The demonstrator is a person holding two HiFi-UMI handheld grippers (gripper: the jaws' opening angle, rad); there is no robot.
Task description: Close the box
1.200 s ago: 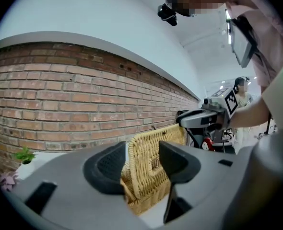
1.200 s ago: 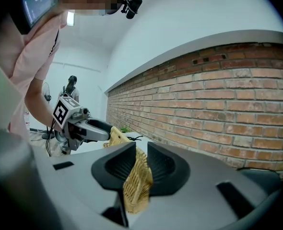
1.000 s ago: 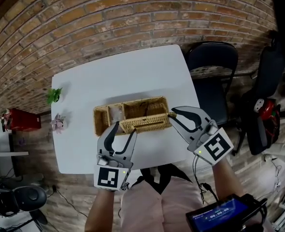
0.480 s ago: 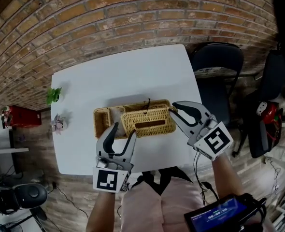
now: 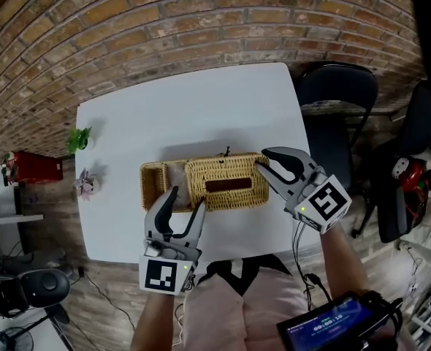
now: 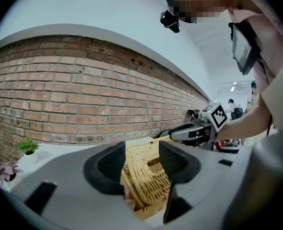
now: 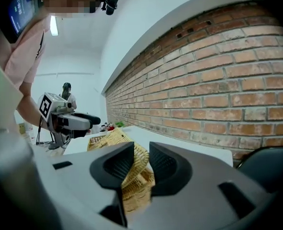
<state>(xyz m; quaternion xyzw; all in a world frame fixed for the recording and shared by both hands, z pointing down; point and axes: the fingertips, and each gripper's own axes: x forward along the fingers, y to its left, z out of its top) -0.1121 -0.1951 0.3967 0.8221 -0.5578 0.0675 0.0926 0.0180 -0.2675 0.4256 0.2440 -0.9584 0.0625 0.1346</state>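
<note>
We've lowered the lid (image 5: 226,183) flat onto the box (image 5: 154,181), right gripper (image 5: 262,160) easing apart around its edge, left gripper (image 5: 187,197) spread wide.

On the white desk (image 5: 186,115) a wicker box (image 5: 155,183) is seen, its lid (image 5: 226,183) laid nearly flat; the left gripper (image 5: 187,198) is held at its near edge.

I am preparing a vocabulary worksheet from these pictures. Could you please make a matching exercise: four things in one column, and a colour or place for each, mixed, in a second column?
Things:
1. wicker lid
2. chair
3. green plant
4. table

Descriptions:
a. black, at the table's right side
b. white, in front of the brick wall
c. lying down on the box
d. at the table's left edge

Pairs: 1-c, 2-a, 3-d, 4-b.
</note>
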